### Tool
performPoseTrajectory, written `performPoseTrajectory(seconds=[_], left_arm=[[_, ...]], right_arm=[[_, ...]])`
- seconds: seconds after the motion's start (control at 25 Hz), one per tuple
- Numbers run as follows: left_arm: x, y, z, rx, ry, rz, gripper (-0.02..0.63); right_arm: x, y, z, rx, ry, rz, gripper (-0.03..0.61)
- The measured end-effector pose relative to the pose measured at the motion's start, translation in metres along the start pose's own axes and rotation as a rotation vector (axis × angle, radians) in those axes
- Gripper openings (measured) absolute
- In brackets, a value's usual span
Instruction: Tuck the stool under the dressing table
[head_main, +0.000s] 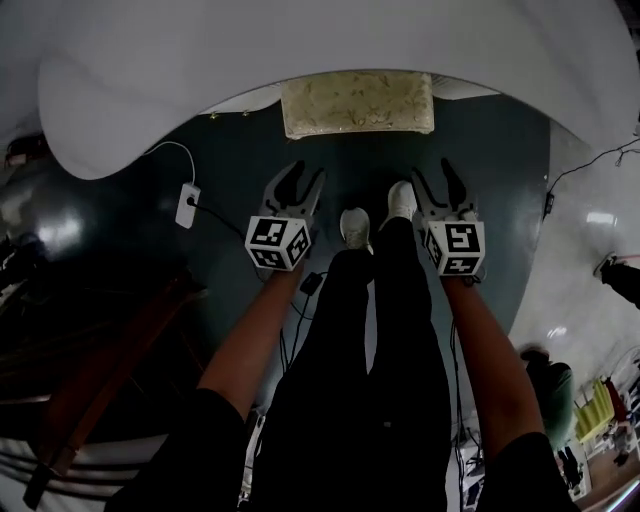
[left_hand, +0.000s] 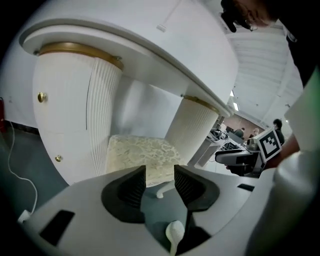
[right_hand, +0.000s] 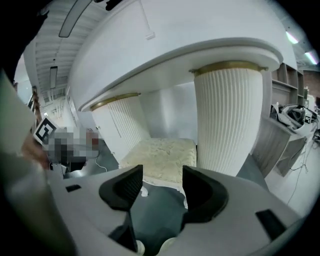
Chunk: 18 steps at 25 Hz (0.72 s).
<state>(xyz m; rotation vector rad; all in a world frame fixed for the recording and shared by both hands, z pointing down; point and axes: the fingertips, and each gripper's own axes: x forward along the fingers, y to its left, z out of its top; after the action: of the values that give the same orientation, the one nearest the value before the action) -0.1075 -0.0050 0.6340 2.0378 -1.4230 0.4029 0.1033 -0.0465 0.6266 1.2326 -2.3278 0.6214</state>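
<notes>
The stool has a cream patterned cushion and white legs. It stands mostly under the white dressing table, between its two ribbed pedestals, with its front edge showing. My left gripper is open and empty, held in the air short of the stool. My right gripper is open and empty too, level with the left. In the left gripper view the stool lies beyond the jaws, under the dressing table. The right gripper view shows the stool beside a ribbed pedestal.
A white power adapter with a cable lies on the dark floor at the left. The person's legs and white shoes stand between the grippers. Cables trail on the floor at the right.
</notes>
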Motion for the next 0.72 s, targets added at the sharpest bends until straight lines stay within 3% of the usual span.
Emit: performPoseTrajectory(seconds=[0.28,0.52,0.72], left_arm=[[-0.094,-0.078,0.064,0.025,-0.055,-0.081,0.181],[-0.193,-0.137,0.150,-0.035,-0.139,-0.129,0.183],[-0.278,-0.186,0.204,-0.006,-0.220,-0.153,0.183]], right_arm=[[-0.109,0.060,0.067,0.011,-0.040,0.048,0.238],[-0.206,0.121,0.160,0.085,-0.113,0.095,0.238],[-0.270,0.170,0.225,0.006,-0.187,0.187,0.238]])
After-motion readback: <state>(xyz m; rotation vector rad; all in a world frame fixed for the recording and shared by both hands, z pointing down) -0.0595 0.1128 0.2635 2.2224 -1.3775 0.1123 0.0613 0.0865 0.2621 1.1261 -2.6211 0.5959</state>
